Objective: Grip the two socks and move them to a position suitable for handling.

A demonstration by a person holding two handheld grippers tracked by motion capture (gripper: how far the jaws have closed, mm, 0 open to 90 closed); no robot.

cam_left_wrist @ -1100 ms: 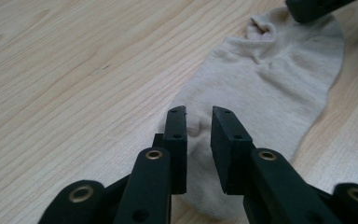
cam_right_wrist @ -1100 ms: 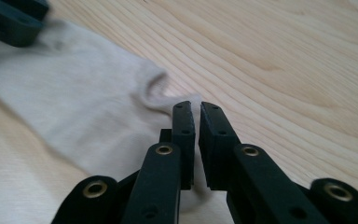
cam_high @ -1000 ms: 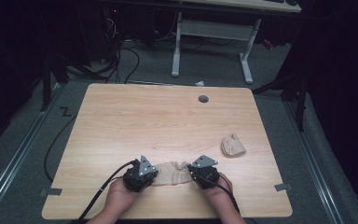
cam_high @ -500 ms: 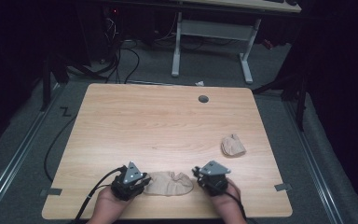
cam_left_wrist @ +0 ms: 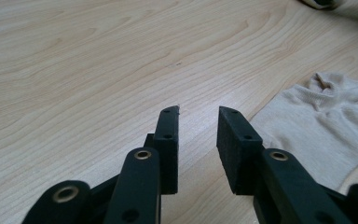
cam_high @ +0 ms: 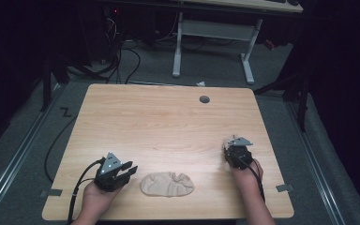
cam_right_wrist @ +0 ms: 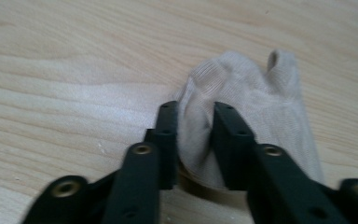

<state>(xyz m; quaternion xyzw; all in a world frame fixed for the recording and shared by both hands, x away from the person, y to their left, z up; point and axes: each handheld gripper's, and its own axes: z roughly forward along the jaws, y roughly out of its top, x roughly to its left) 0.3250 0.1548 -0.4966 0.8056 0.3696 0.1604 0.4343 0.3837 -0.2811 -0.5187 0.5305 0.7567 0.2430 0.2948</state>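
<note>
A beige sock (cam_high: 167, 183) lies flat near the front edge of the wooden table (cam_high: 168, 122). My left gripper (cam_high: 130, 168) stands just left of it. In the left gripper view its jaws (cam_left_wrist: 198, 116) have just been opening, with nothing but bare wood between them and the sock (cam_left_wrist: 326, 121) off to the right. My right gripper (cam_high: 234, 152) is at the right side of the table, over a second, bunched beige sock (cam_right_wrist: 261, 88). Its jaws (cam_right_wrist: 196, 109) have just been opening too. They stand apart with a fold of that sock between them.
A round cable hole (cam_high: 204, 99) sits near the table's far edge. Beyond the table stands a white desk frame (cam_high: 211, 28), with cables (cam_high: 122, 51) on the grey floor. Tape marks lie on the floor at both front corners.
Both grippers left the ends of the flat sock. The left one drew back to the left; the right one travelled right to the bunched sock. Both sets of jaws stand wider.
</note>
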